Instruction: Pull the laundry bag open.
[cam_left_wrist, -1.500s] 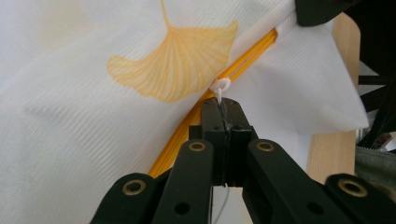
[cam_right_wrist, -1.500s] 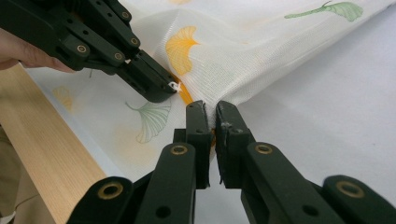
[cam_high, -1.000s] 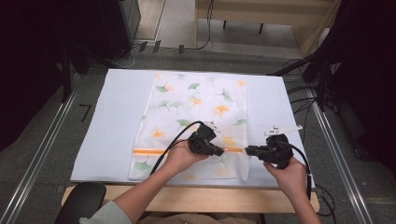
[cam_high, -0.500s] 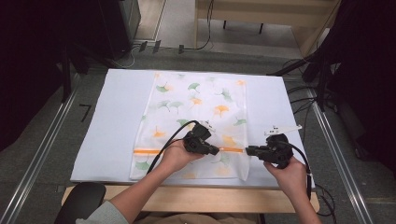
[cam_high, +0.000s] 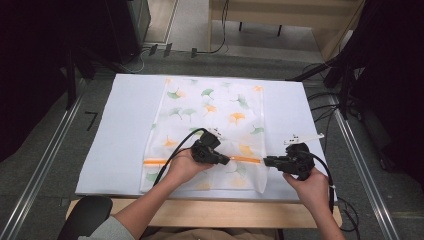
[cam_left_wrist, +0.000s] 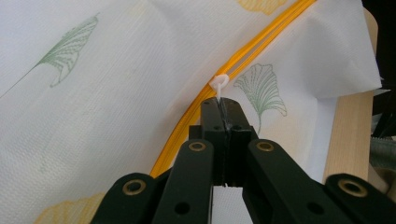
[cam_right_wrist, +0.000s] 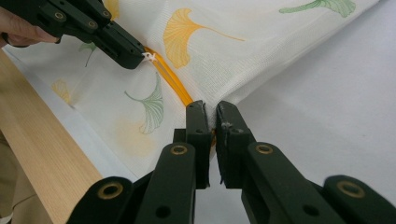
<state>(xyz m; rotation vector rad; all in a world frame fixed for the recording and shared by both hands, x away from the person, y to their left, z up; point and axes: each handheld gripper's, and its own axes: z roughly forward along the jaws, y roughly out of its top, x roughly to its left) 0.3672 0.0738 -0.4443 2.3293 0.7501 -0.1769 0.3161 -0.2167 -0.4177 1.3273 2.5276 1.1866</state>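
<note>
lay flat on the white table cover (cam_high: 125, 125), a ginkgo-print mesh laundry bag (cam_high: 215, 115), its orange zipper (cam_high: 160, 161) running across the near end from left gripper (cam_high: 226, 160) toward right gripper (cam_high: 266, 161). clamped tight in the left gripper, the white zipper pull (cam_left_wrist: 218, 84), partway along the track. pinched nearly shut in the right gripper, the bag's corner (cam_right_wrist: 212, 116) at the zipper's end, bracing for a likely pull

A lab or test room set up for recording. A wooden counter (cam_high: 210, 212) covered with a white sheet (cam_high: 125, 130) stands between metal floor rails (cam_high: 45, 165) on grey carpet. Black cables (cam_high: 325, 107) trail across the floor on the right, dark equipment (cam_high: 125, 25) stands far left, and a wooden bench (cam_high: 280, 25) sits at the far side.
</note>
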